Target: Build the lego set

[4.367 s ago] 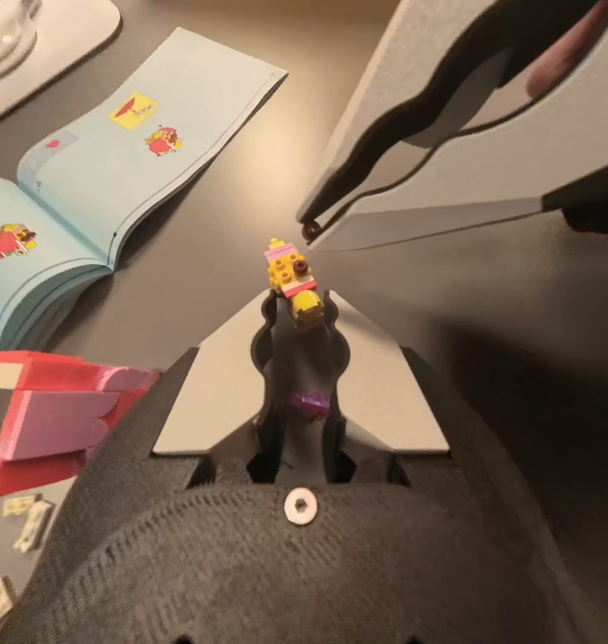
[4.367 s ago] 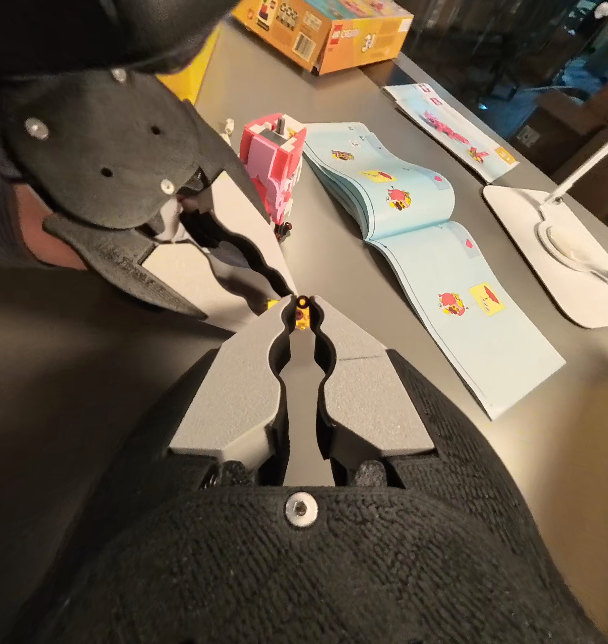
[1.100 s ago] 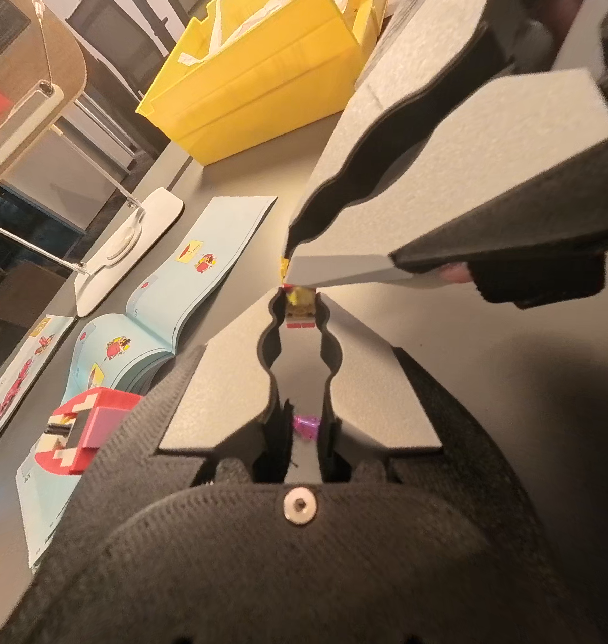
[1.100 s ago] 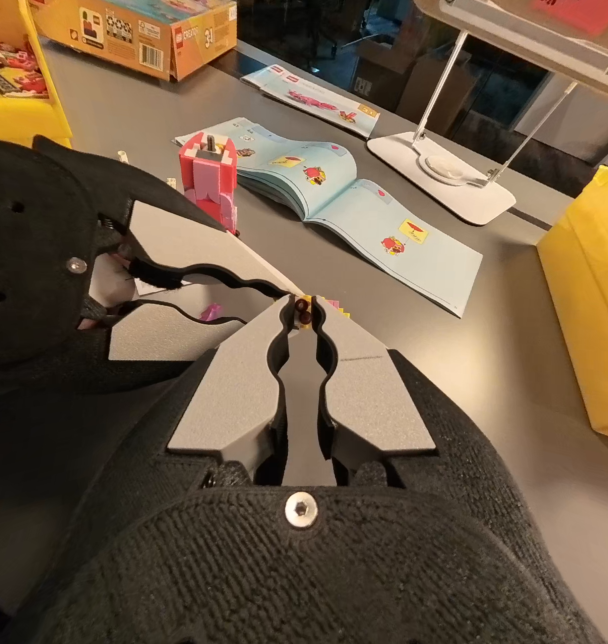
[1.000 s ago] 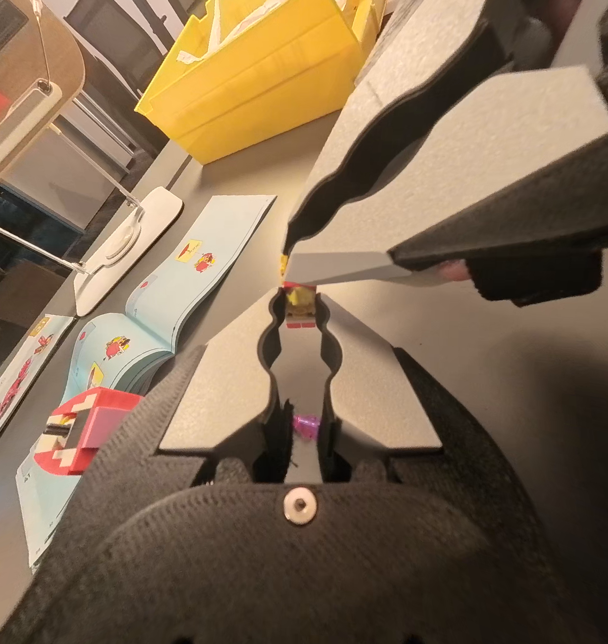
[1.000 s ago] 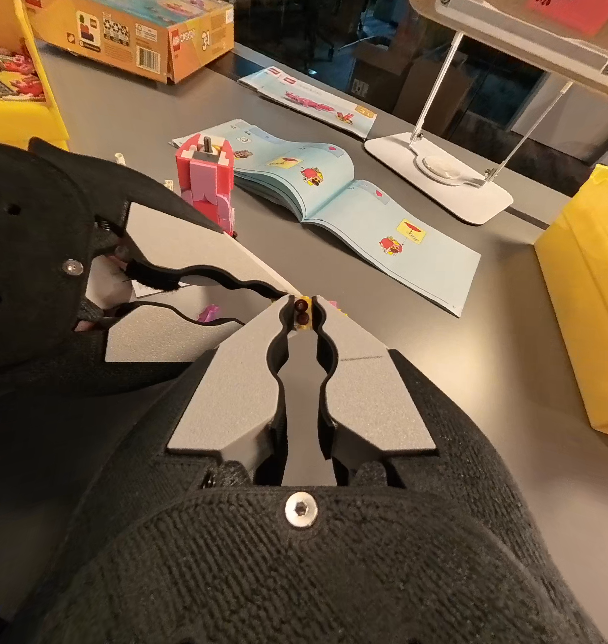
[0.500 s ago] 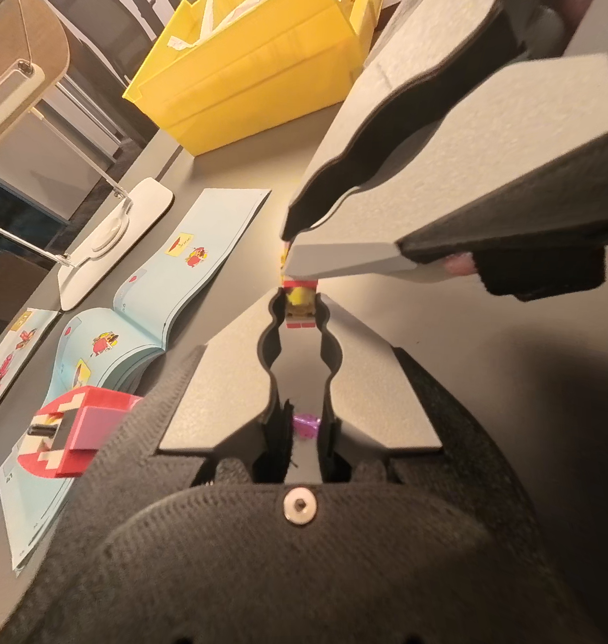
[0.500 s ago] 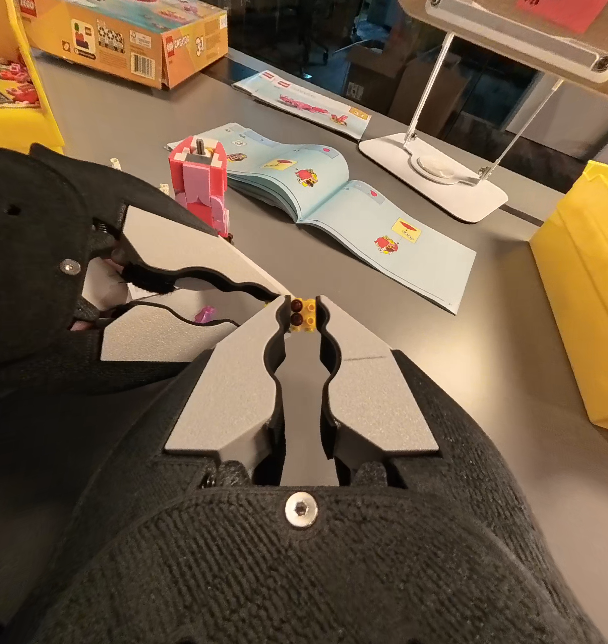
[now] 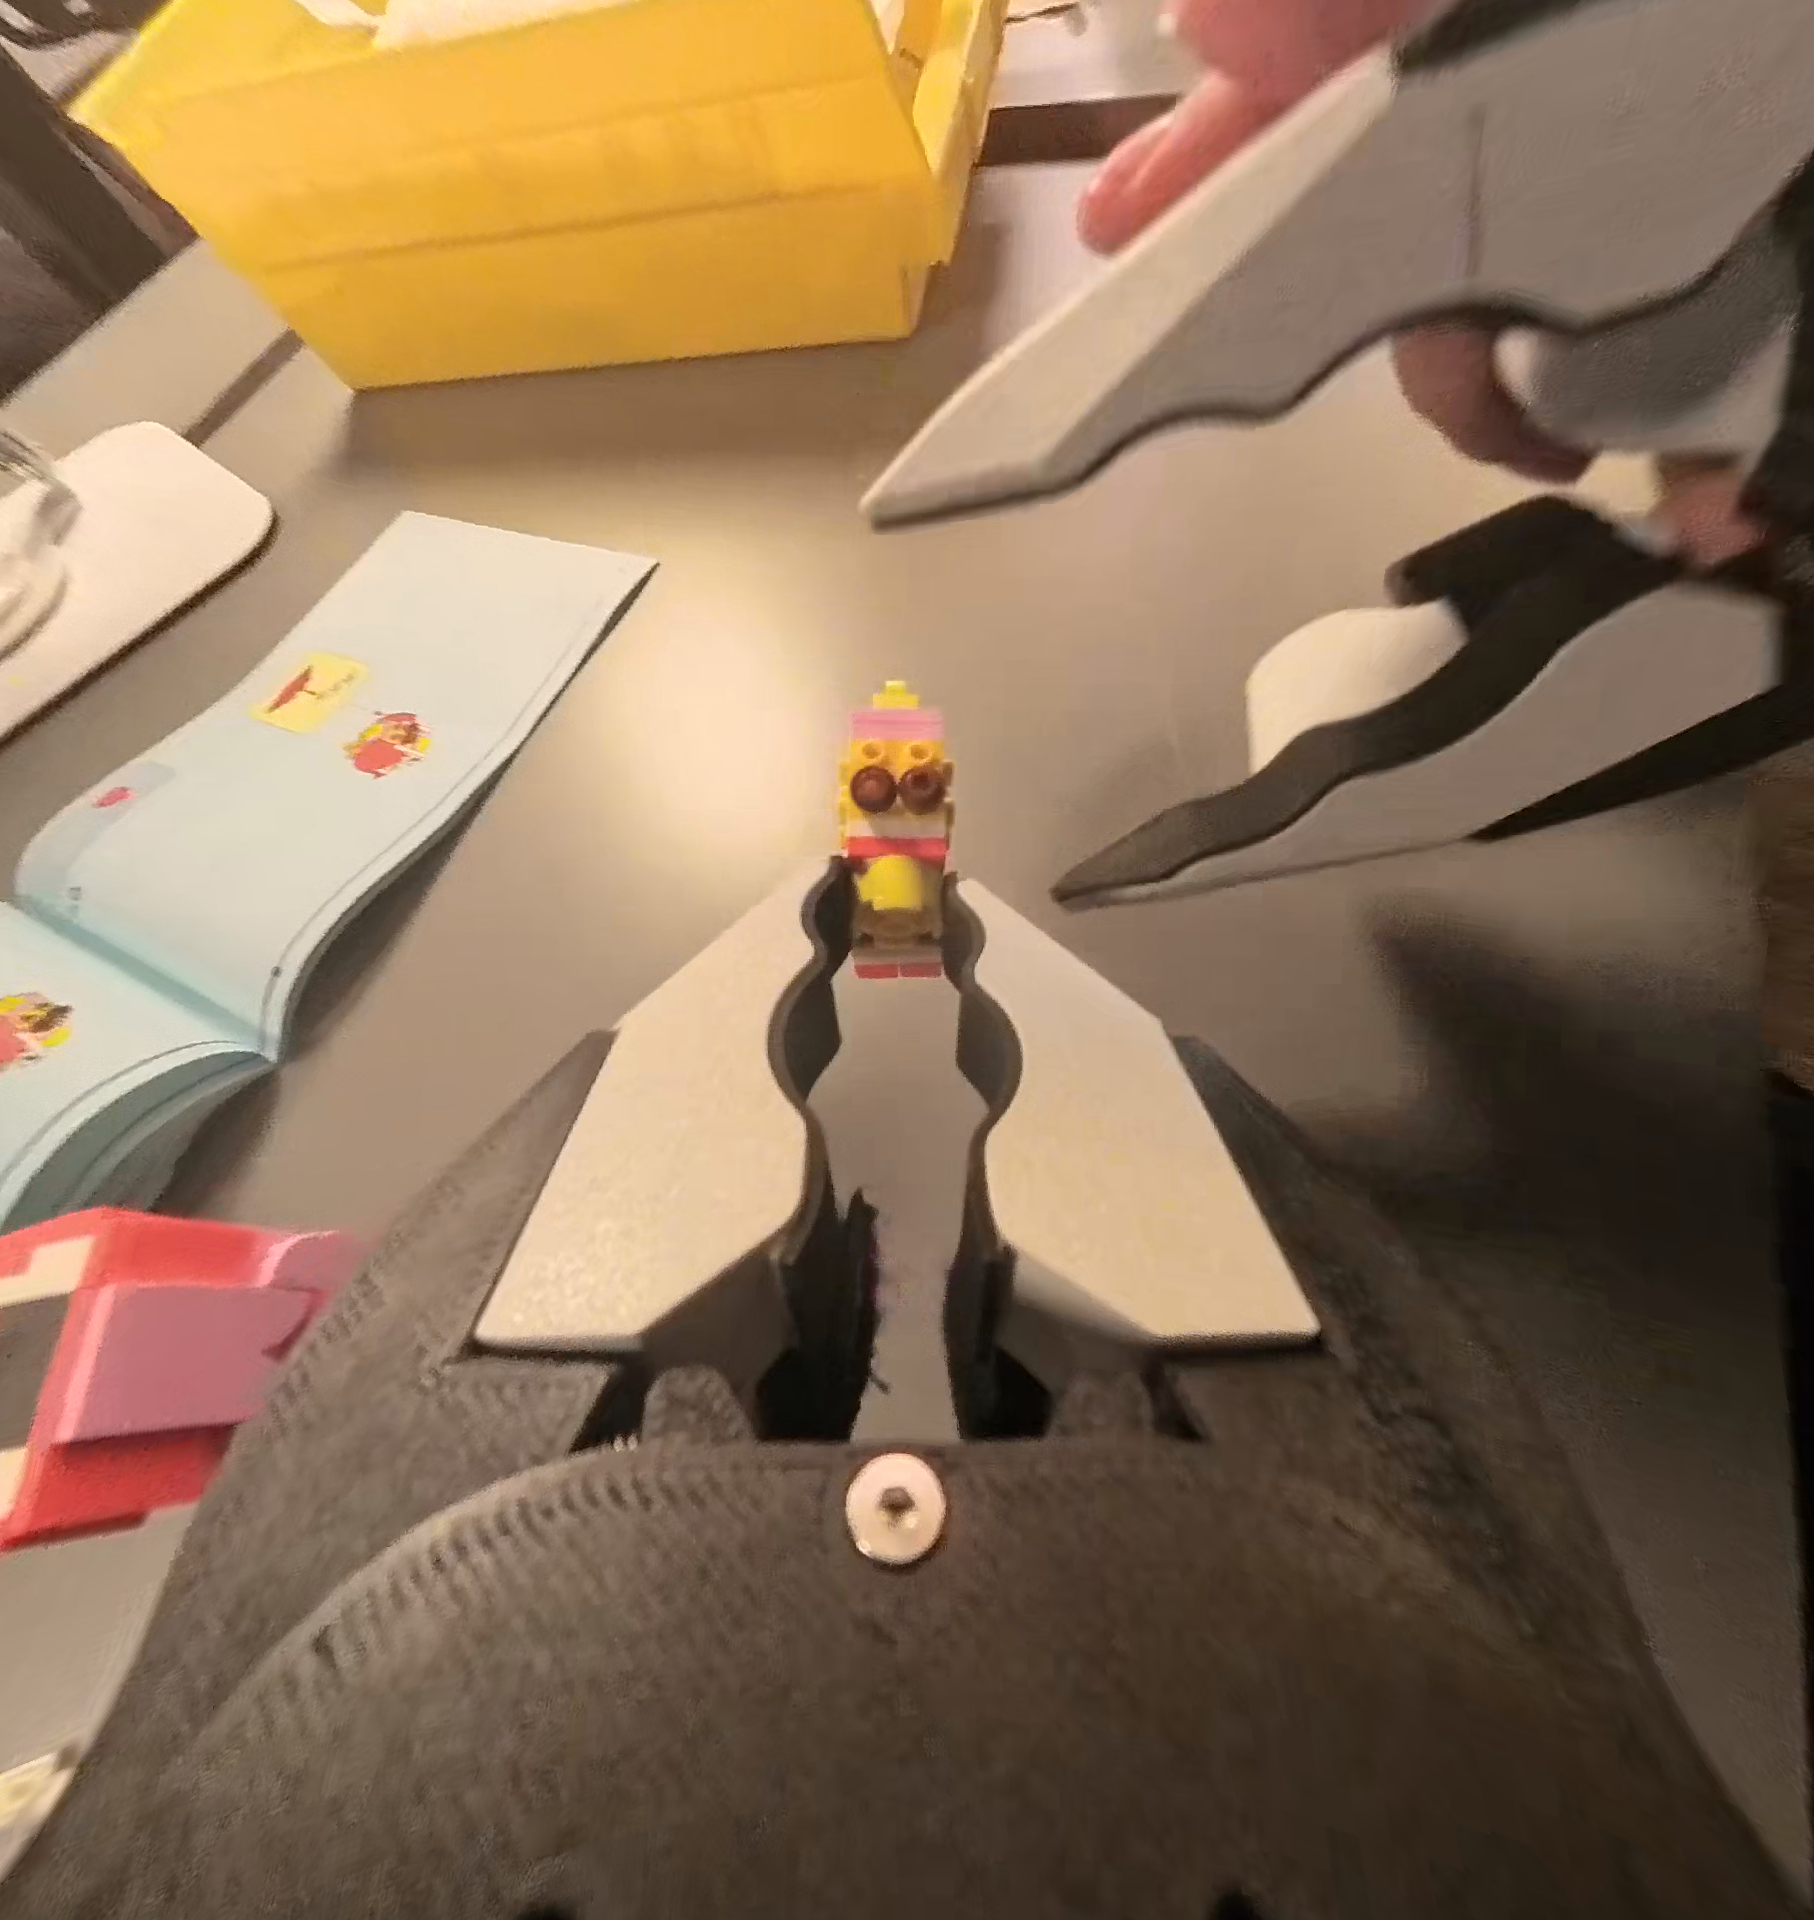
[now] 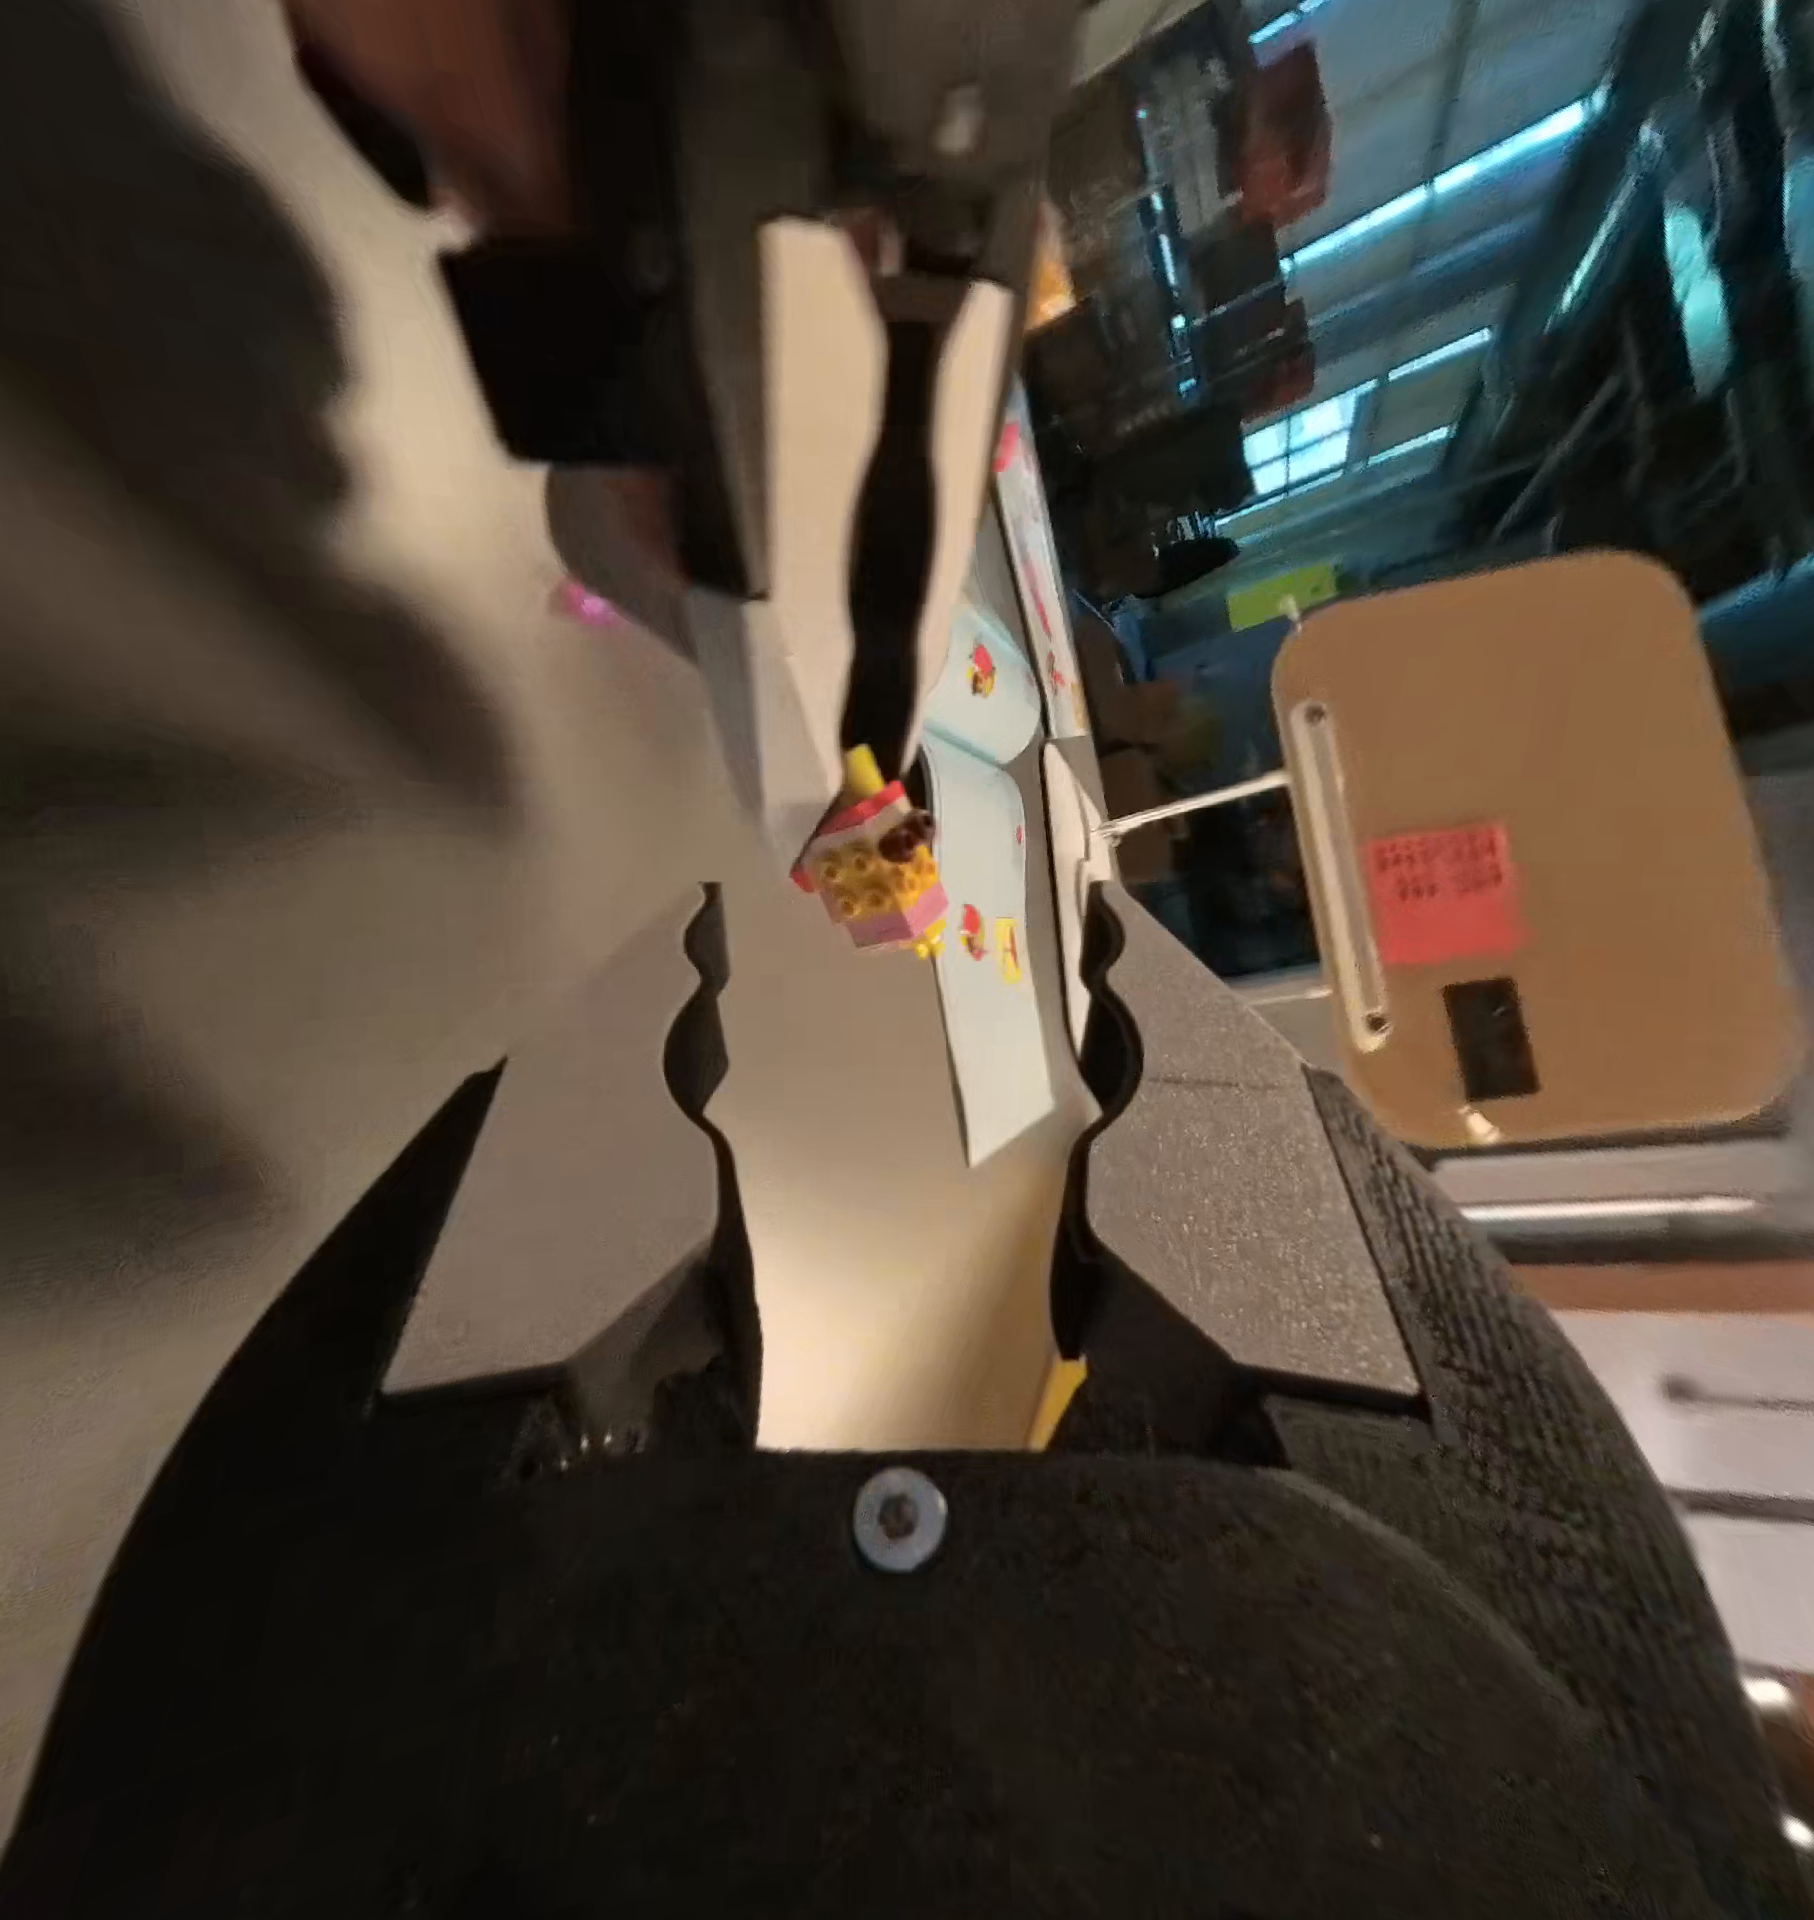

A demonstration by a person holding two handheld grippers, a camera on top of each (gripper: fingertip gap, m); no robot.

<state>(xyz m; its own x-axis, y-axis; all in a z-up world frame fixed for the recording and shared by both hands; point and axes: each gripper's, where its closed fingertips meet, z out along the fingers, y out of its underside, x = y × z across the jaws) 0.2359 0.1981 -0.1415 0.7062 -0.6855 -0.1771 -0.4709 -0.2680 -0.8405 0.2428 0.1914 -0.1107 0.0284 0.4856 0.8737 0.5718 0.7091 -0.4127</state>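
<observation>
Left wrist view: grey table (image 9: pixel 737 540) – left jaws pinch brick figure (image 9: pixel 895 821); right jaws wide, bare.

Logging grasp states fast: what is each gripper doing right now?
Left gripper: shut on the small yellow and pink brick figure.
Right gripper: open wide, holding nothing.

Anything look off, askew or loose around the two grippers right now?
Nothing alarming. The left gripper clamps the small yellow-and-pink brick figure by its lower end, upright. The right gripper is wide open, clear of it. A stray pink piece lies on the table.
</observation>
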